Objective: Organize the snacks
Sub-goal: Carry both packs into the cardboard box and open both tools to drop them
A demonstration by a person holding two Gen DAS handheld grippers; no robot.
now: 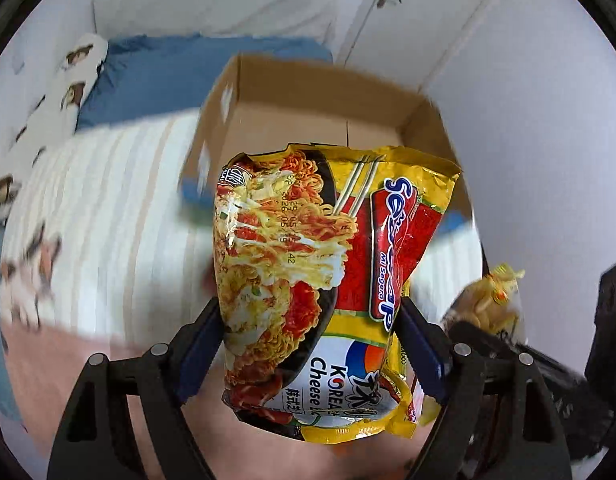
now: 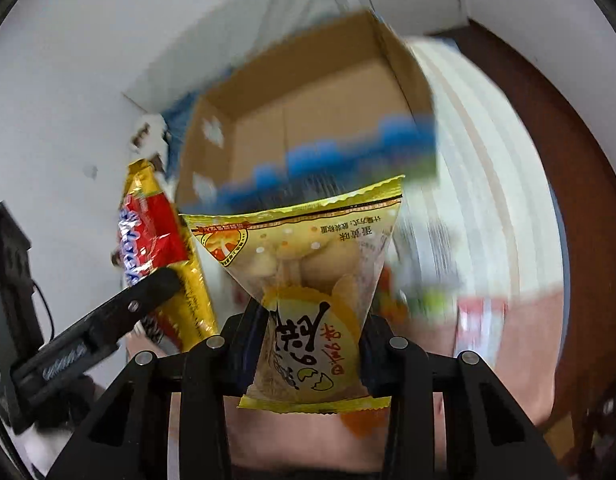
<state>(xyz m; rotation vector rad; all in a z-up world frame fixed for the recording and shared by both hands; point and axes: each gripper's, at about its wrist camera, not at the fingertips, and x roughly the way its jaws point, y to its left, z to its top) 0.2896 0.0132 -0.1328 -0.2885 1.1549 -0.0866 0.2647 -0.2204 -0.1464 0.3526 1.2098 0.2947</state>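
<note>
My left gripper [image 1: 309,320] is shut on a yellow and red instant noodle packet [image 1: 308,272], which hangs in the air in front of an open cardboard box [image 1: 308,80]. My right gripper [image 2: 311,336] is shut on a small yellow egg-flavour snack bag [image 2: 304,272], with its pads pressing both sides. The same box [image 2: 308,92] lies beyond it with its inside bare. At the left of the right wrist view the noodle packet [image 2: 156,236] shows in the left gripper's finger [image 2: 148,296]. The snack bag [image 1: 491,300] shows at the right of the left wrist view.
The box rests on a bed with a striped white cover [image 1: 108,200]. A blue pillow [image 1: 168,80] and a patterned cloth [image 1: 68,80] lie at the head. A white wall [image 1: 527,120] stands to the right. Blurred loose snacks [image 2: 427,300] lie on the cover. A dark wooden edge [image 2: 567,160] bounds the bed.
</note>
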